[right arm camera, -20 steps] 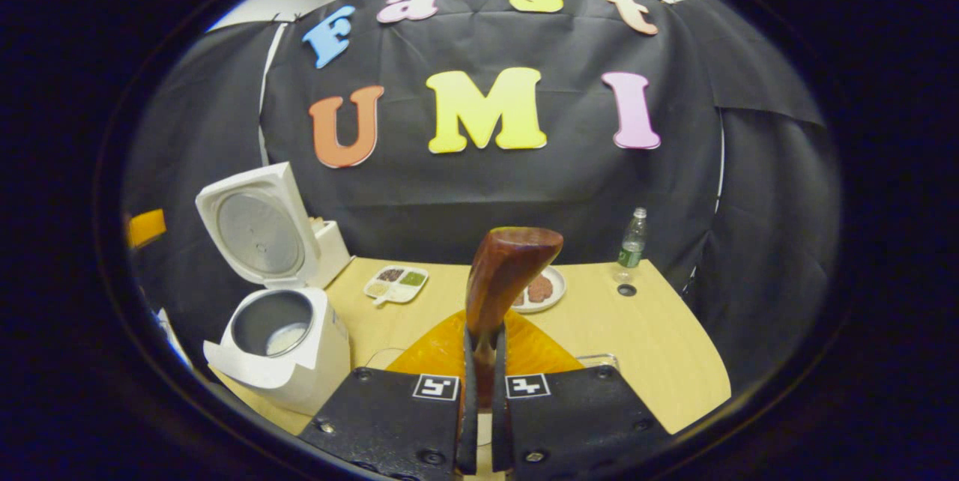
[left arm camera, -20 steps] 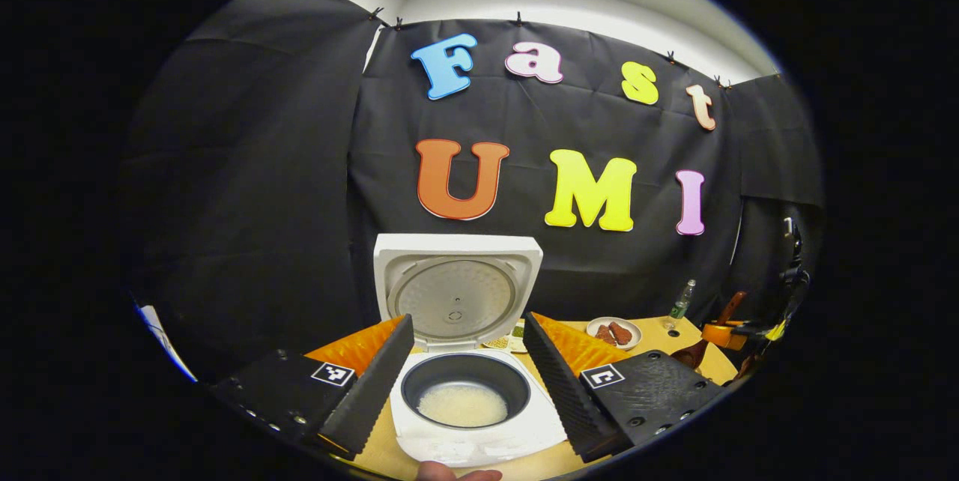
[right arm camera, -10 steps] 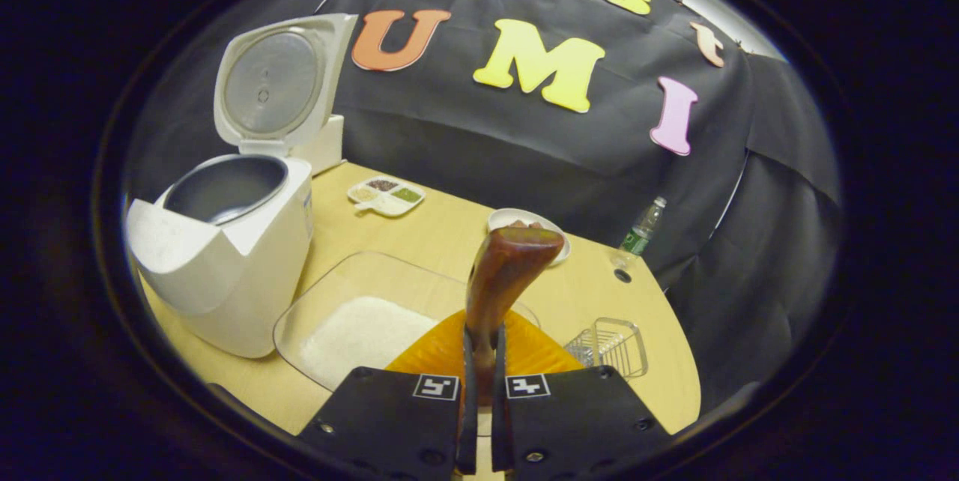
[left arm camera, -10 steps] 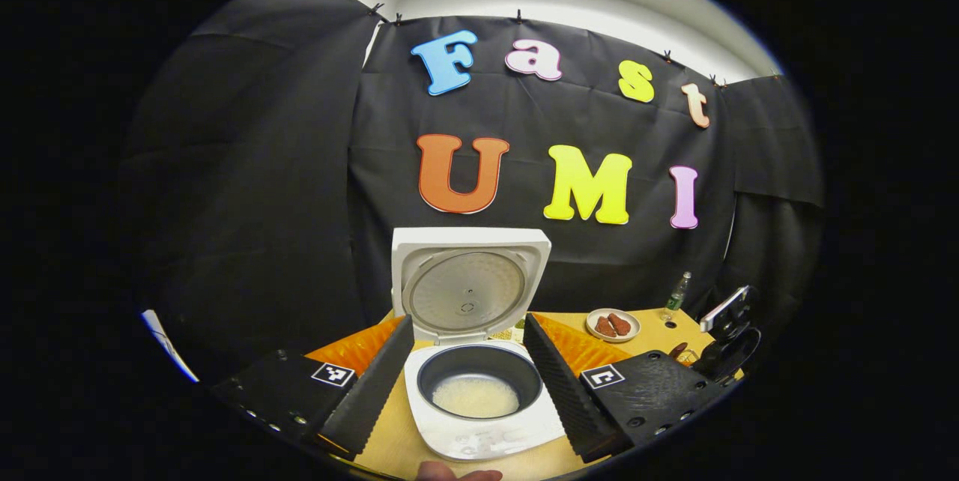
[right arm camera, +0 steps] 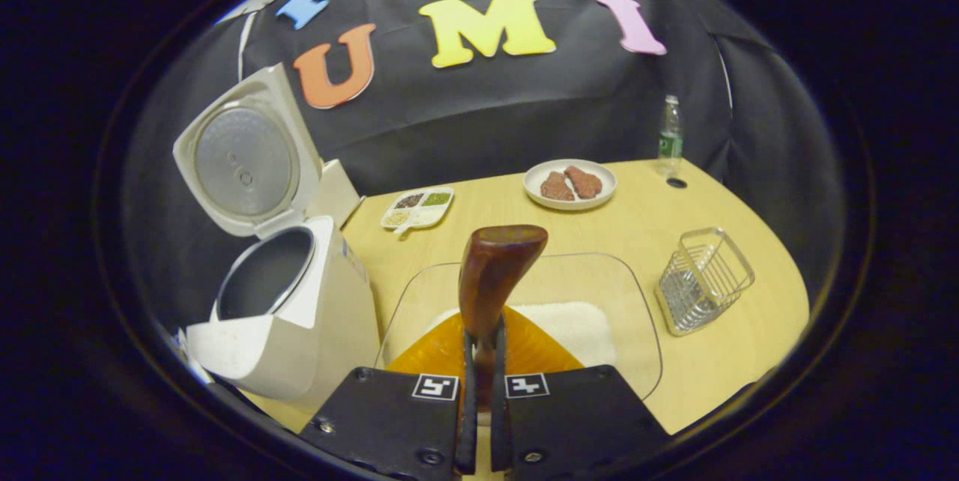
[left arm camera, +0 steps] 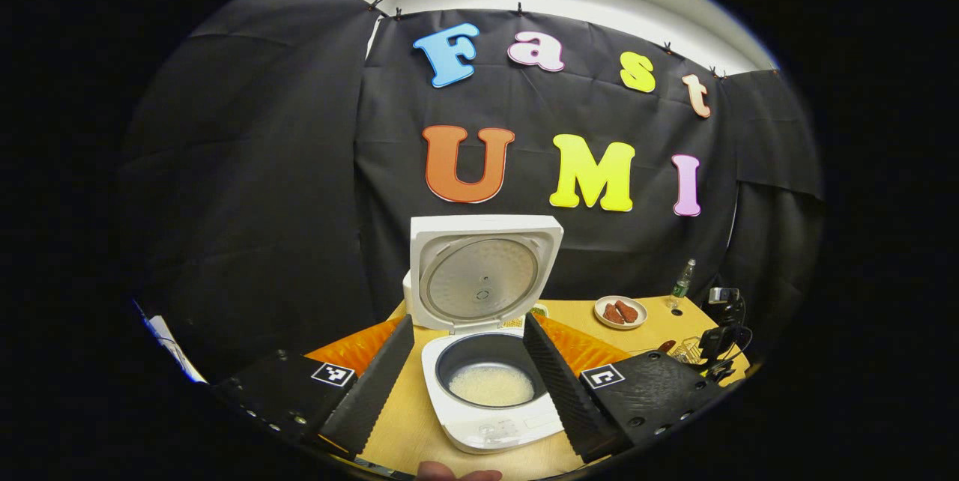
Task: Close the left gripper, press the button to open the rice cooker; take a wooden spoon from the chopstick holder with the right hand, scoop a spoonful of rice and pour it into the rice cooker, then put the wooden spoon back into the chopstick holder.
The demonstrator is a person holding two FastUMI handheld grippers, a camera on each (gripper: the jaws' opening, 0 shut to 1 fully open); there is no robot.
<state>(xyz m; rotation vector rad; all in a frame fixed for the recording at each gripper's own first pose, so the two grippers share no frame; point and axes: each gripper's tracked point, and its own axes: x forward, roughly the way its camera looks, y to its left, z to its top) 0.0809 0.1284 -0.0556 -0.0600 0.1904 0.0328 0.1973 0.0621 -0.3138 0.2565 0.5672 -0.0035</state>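
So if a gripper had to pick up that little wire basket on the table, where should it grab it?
Probably by the top rim of one side wall of the silver wire basket, coming from above. It stands upright with its open mouth up, and its thin wire walls would fit between two fingers. The space around it on the wooden table looks free.
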